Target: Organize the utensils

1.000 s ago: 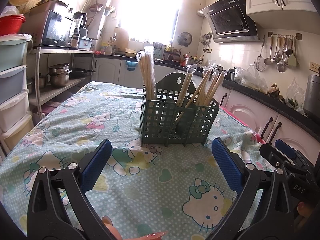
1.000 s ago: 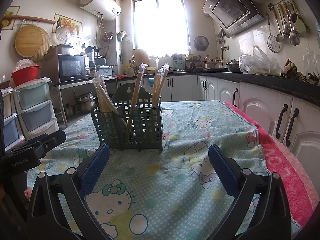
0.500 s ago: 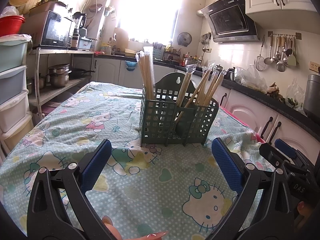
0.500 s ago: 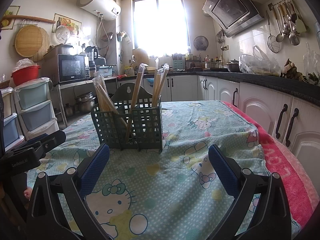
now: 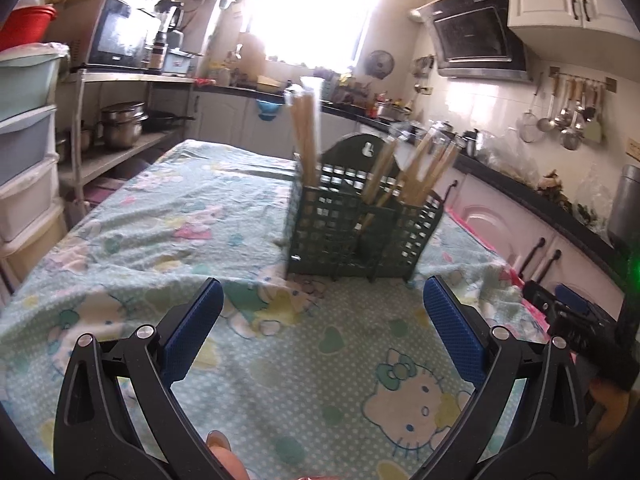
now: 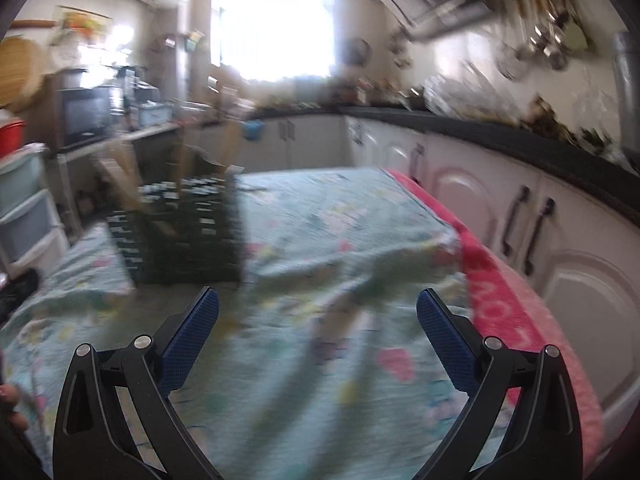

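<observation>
A dark green lattice utensil holder stands upright on the patterned tablecloth, straight ahead in the left wrist view. Wrapped bundles of wooden chopsticks stick up from its compartments. My left gripper is open, empty and short of the holder. The right gripper's black body shows at the right edge of that view. In the blurred right wrist view the holder lies to the left, and my right gripper is open with nothing between its blue pads.
White plastic drawers and a metal shelf with pots flank the table's left side. White cabinets under a dark counter run along the right. A red cloth edge borders the table's right side.
Both views were steady before. Now the right wrist view is smeared by motion and has swung right, so the holder sits further left. The left view has shifted slightly.
</observation>
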{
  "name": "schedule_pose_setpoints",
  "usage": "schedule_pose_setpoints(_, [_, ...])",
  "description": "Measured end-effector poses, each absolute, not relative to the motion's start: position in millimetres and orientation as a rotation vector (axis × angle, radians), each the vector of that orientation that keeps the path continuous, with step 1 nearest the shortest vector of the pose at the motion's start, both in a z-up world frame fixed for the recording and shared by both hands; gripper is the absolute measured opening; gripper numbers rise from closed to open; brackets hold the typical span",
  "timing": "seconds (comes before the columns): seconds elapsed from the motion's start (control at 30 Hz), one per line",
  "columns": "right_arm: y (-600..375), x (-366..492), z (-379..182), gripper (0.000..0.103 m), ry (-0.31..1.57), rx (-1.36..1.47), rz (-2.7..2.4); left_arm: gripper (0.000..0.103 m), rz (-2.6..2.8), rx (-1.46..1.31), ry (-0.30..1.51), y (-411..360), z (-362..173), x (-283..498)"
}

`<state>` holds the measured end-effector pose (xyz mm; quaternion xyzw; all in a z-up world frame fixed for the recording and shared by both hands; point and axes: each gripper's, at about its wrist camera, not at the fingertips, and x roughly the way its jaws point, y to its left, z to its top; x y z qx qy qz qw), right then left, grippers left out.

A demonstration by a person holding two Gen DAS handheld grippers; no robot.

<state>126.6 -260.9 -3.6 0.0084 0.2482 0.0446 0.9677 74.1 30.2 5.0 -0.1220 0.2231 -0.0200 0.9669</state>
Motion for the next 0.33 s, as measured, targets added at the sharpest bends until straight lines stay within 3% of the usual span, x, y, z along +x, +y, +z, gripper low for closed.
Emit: schedule_pose_setpoints(0.33, [-325.9,239.6,-51.3,0.096,0.836,-0.021,-0.065,0.092,0.275,-0.126,0.713,115.8,-10.5,172.6])
